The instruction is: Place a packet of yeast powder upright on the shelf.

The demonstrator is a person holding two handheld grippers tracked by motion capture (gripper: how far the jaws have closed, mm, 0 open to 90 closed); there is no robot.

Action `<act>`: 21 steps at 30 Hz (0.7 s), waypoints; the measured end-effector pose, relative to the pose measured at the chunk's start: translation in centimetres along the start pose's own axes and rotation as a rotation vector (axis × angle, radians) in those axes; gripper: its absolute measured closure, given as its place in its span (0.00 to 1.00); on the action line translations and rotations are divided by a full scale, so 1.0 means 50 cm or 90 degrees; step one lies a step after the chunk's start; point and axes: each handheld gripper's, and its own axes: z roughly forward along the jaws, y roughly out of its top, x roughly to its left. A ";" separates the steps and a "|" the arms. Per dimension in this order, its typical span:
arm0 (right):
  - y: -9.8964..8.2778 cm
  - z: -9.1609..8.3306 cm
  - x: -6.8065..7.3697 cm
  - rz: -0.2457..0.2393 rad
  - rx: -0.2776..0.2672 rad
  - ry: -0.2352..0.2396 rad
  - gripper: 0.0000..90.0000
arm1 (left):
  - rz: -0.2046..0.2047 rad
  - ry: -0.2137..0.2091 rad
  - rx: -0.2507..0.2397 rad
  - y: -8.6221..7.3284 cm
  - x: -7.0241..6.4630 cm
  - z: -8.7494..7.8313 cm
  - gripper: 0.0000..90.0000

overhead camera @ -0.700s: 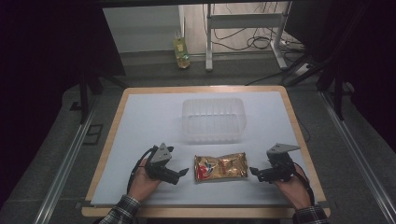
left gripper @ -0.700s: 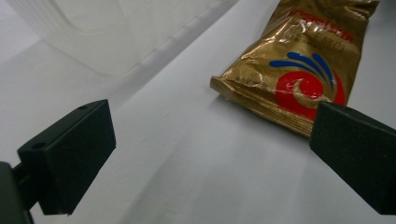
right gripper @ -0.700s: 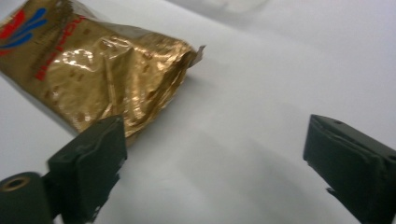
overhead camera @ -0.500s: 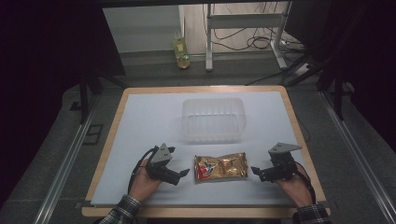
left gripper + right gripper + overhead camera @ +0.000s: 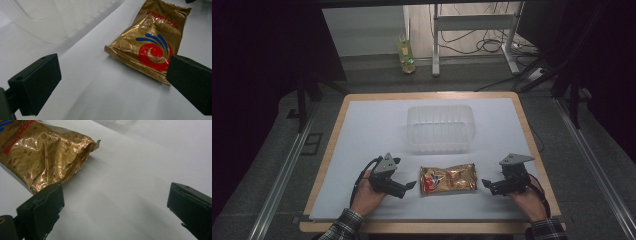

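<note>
Two grippers are seen low over the near part of the white table (image 5: 362,130), one on each side of a gold snack packet (image 5: 448,178) that lies flat between them. Both pairs of jaws are spread wide and nothing is held in either. The left gripper (image 5: 410,185) is aimed to the right at the packet's left end, the end with the red and blue swirl, and is set just beside it without touching. In the left gripper view the packet (image 5: 150,42) is found ahead and to the right of the open jaws, its near seam close to the right-hand jaw. The right gripper (image 5: 486,185) is aimed leftward at the crimped right end and is kept slightly further off; in the right gripper view the packet (image 5: 42,152) is found ahead and to the left, off the line between the jaws.

The packet's long axis is laid left to right, roughly along the line joining the two grippers, so each short end is presented to one of them. The left gripper is judged the nearer. Beyond the packet, toward the far side, a clear plastic tub (image 5: 440,126) is set empty and upright, well apart from both grippers.
</note>
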 end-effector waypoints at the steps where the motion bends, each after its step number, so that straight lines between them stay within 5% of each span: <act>1: 0.000 0.000 0.000 0.000 0.000 0.000 0.01 | 0.000 -0.002 0.001 0.001 0.000 0.000 0.00; 11: -0.001 0.002 0.000 -0.002 0.006 -0.003 0.01 | 0.016 -0.005 0.015 0.012 -0.017 0.004 0.05; 21: -0.002 0.004 0.000 -0.002 0.008 -0.002 0.01 | 0.030 -0.035 0.000 0.023 -0.028 -0.002 0.43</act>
